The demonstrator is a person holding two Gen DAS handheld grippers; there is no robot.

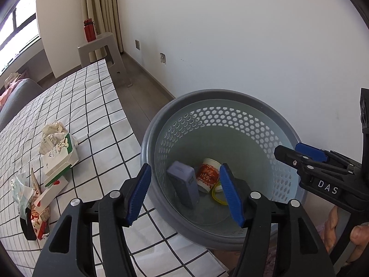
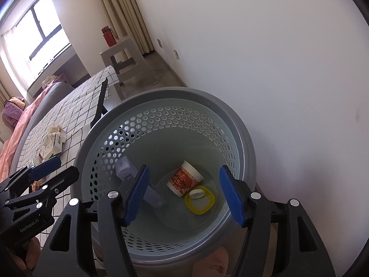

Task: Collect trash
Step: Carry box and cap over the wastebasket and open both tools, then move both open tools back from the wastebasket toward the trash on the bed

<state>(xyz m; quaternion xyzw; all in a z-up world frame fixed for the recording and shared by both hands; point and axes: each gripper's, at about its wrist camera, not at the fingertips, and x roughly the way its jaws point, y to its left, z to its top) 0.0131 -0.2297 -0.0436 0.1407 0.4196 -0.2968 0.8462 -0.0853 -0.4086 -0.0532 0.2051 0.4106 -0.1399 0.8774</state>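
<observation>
Jaws of the left gripper (image 1: 185, 195) and right gripper (image 2: 183, 196) gape empty above the perforated wastebasket (image 2: 239, 124), poised for dropping, while crumpled wrappers (image 1: 55, 147) wait near the table's (image 1: 96, 106) edge.

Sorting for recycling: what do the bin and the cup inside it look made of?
Bin: likely moulded plastic, matte grey, with uniform hexagon holes through its wall. Cup: probably coated paper, given its printed red-and-white side and rolled white rim, though thin plastic is possible.

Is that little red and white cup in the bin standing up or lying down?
Lying down: the cup rests on its side on the bin floor, beside a yellow ring.
</observation>
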